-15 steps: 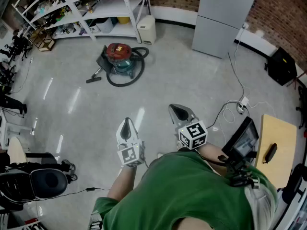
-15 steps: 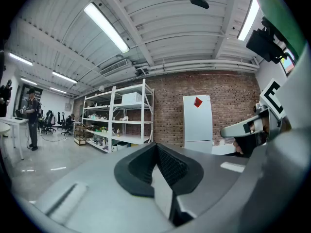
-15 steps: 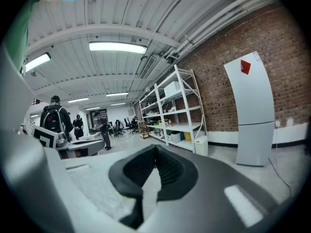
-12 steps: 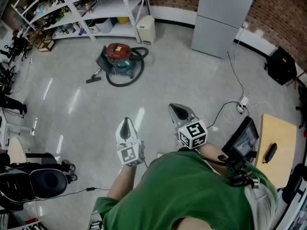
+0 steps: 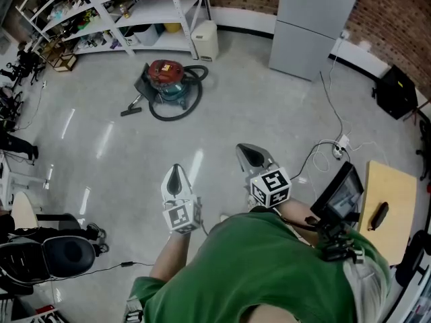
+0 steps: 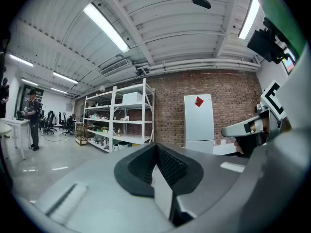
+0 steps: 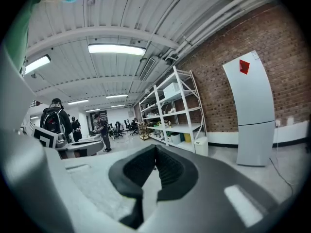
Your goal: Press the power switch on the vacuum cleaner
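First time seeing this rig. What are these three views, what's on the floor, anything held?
No robot: a person in a green shirt holds handheld tongs in each hand. The head view looks steeply down from a head camera; the left tongs and right tongs show there. The other two views ride on the tongs and look along their jaws. Both pairs of jaws are closed on nothing. The red-and-teal canister vacuum cleaner sits on the grey concrete floor, well ahead, near white metal shelving.
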`<state>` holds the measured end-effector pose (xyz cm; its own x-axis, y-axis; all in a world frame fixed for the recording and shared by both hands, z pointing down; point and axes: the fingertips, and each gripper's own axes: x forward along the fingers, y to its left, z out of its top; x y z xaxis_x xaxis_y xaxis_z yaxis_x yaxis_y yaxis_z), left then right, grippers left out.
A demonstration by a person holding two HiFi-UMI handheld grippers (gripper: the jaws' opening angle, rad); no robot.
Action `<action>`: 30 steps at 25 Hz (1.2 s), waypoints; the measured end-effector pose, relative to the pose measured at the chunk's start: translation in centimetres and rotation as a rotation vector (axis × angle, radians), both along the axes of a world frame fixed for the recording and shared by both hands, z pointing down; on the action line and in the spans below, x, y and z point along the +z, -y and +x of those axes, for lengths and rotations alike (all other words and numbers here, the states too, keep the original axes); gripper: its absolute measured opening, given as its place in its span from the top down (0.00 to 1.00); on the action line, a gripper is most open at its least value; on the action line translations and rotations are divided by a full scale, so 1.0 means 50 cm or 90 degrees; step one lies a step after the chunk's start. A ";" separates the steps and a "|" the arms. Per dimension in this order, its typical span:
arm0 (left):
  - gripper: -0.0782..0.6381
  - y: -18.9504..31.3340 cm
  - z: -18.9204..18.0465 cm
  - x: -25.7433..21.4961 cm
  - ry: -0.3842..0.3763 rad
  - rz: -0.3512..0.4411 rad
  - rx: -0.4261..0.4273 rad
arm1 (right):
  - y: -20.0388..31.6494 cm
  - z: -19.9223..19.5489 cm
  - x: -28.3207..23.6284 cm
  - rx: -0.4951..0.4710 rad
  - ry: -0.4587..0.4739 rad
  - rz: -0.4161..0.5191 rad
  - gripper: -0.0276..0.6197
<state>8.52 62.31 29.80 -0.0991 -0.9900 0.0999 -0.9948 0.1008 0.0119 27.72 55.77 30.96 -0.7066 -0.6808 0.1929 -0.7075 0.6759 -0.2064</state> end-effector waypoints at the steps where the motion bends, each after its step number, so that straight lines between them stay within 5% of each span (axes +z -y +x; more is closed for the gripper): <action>1: 0.88 0.003 0.001 0.000 0.001 0.000 -0.001 | 0.004 0.002 0.000 0.000 0.002 -0.001 0.95; 30: 0.88 0.229 0.150 -0.002 0.048 -0.027 0.003 | 0.246 0.162 0.030 0.003 0.037 -0.020 0.95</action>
